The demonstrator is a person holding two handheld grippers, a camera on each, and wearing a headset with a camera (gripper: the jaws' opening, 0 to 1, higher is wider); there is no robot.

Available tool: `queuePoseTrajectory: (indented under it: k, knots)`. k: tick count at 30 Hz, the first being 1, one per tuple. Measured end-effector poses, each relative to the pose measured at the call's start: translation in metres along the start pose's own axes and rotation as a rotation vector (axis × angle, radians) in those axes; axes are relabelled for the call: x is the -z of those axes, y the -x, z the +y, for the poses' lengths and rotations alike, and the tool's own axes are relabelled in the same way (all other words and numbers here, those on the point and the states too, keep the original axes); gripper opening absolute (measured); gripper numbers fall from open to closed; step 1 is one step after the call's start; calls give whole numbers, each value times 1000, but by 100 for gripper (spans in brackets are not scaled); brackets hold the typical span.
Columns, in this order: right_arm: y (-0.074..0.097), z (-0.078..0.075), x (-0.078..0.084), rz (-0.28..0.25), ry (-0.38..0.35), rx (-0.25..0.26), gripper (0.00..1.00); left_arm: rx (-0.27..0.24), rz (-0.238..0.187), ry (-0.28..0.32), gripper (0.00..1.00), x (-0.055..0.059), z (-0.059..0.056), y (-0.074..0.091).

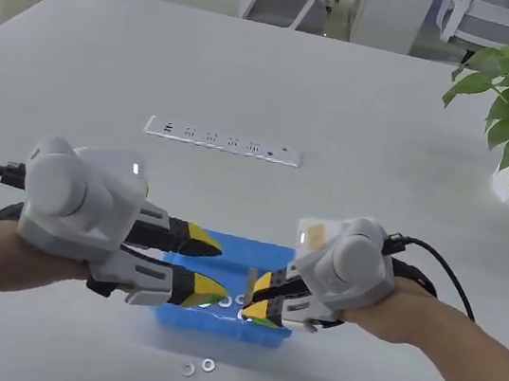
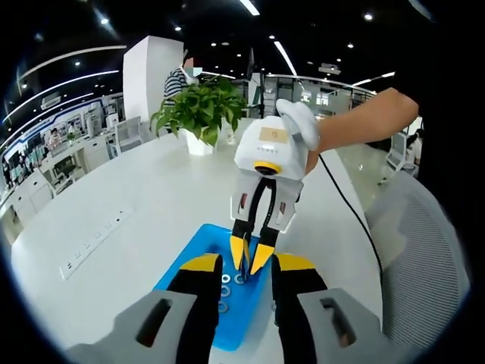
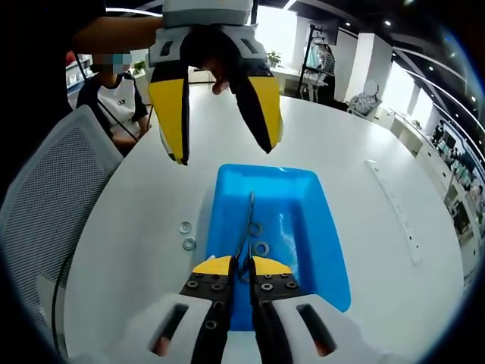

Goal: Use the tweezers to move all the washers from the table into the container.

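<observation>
The right gripper's (image 3: 241,267) jaws hide the tweezers' (image 3: 248,220) rear.

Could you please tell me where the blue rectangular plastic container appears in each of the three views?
Head view: blue rectangular plastic container at bottom centre, between the left gripper and right gripper.
Left gripper view: low centre, under the right gripper's tips.
Right gripper view: centre, beneath the slim metal tweezers held in the right gripper's tongs.
Shared landmark: the long white power strip.
</observation>
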State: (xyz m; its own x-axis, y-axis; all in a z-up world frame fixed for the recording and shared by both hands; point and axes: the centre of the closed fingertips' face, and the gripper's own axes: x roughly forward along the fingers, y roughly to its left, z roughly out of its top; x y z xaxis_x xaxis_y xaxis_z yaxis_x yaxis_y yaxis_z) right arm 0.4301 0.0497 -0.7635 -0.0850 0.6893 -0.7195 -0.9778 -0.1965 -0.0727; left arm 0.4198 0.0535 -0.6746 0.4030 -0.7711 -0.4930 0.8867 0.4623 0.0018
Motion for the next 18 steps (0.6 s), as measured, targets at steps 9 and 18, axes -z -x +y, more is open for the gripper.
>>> queuePoseTrajectory:
  k: [9, 18]
  knots:
    - [0, 1, -1, 1, 18, -2, 8, 33, 9, -34, 27, -3, 0, -12]
    - [-1, 2, -1, -2, 28, -3, 8, 57, 27, -66, 21, -2, 1, -20]
